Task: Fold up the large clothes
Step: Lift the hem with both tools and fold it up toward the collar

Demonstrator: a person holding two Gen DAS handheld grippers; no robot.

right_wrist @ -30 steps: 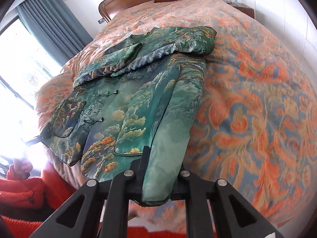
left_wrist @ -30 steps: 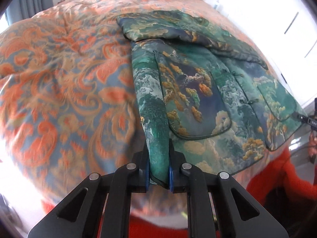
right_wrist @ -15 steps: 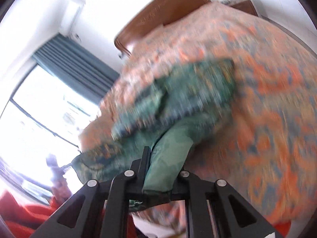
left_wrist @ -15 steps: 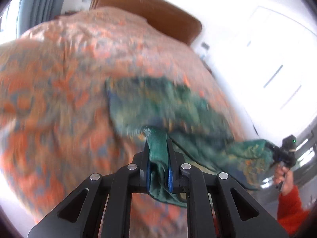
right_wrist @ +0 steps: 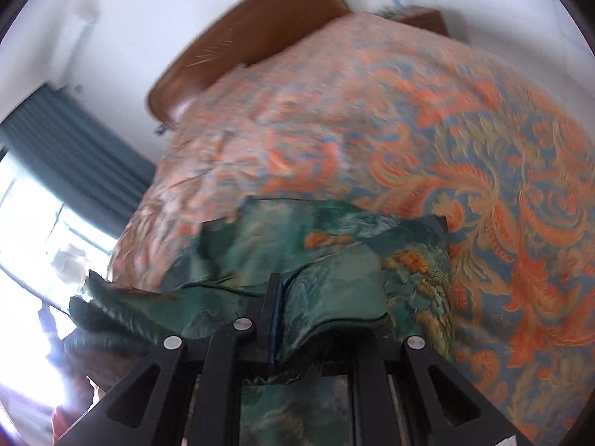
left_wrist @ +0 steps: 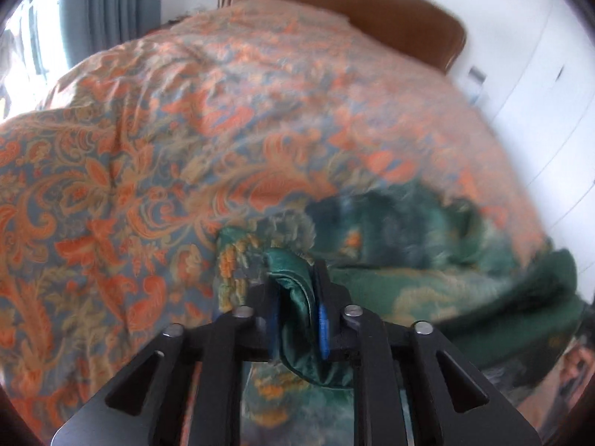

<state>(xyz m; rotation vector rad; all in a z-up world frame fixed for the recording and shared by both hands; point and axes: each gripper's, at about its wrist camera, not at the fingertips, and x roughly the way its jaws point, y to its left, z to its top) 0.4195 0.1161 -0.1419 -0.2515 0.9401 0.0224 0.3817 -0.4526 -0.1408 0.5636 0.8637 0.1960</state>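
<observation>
- Green patterned jacket (left_wrist: 427, 230) lies bunched on the orange bedspread (left_wrist: 148, 148).
- Left gripper (left_wrist: 297, 297) has just been opening, hem between its fingers.
- Right gripper (right_wrist: 297, 319) pinches the jacket's hem tight.

The jacket (left_wrist: 427, 252) was deep green with teal cloud and wave prints and orange-gold tufts, its lining a plainer satin green. The bedspread (left_wrist: 156, 171) bore orange scrolls and tan leaves on grey-blue. The headboard (right_wrist: 256, 33) was brown, the curtain (right_wrist: 74, 141) dark blue-grey, the wall (right_wrist: 148, 0) white. Both hand-held grippers were black, the left (left_wrist: 297, 308) with blue pads.
</observation>
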